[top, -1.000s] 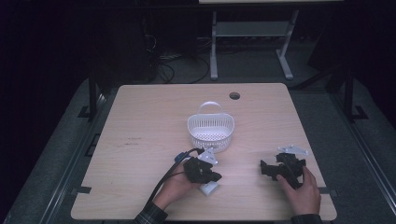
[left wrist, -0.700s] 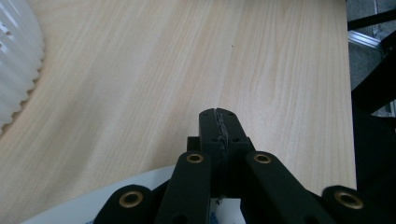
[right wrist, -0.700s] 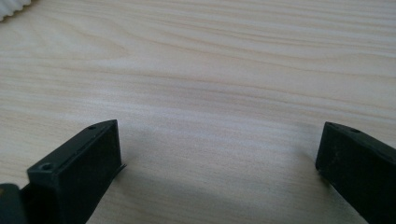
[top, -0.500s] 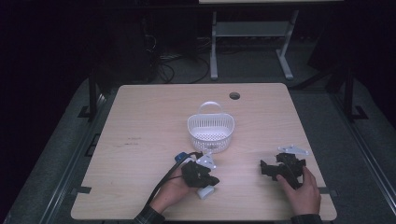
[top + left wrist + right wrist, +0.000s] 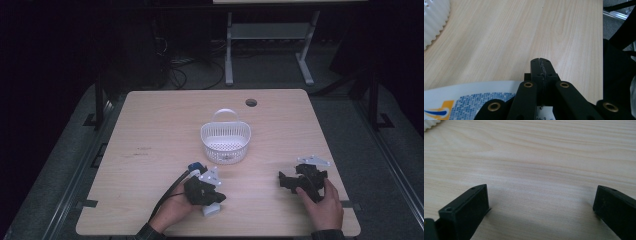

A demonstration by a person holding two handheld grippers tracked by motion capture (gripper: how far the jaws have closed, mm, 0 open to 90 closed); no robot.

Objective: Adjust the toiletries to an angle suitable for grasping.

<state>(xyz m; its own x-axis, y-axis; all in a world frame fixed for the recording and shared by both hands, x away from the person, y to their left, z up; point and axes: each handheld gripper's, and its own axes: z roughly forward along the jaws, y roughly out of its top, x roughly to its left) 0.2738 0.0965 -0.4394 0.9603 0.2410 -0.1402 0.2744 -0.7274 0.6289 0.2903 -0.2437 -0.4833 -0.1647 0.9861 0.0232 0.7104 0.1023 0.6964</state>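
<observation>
Left claw [image 5: 212, 195]: jaws pressed together, tips meeting with nothing visible between them in the left gripper view; a white packet [image 5: 469, 100] with blue and orange print lies under and just behind the jaws, touching the linkage. Whether the packet is truly pinched cannot be told. In the high view it sits at the bench's 6 o'clock edge, a white corner [image 5: 210, 210] showing beneath the claw.

Right claw [image 5: 287, 181]: jaws wide apart, holding nothing, resting low over bare bench [image 5: 536, 157] at about 4 o'clock.

Basket [image 5: 226, 140]: white, slotted, handle up, at bench centre, about 12 o'clock from the left claw.

Handling note, as judged: likely a packet-to-basket move. Confirm the grip on the packet's edge before lifting; a thin, slippery pack may slide. Lift clear of the rim, then release above the basket's middle. Keep the right claw parked clear.
</observation>
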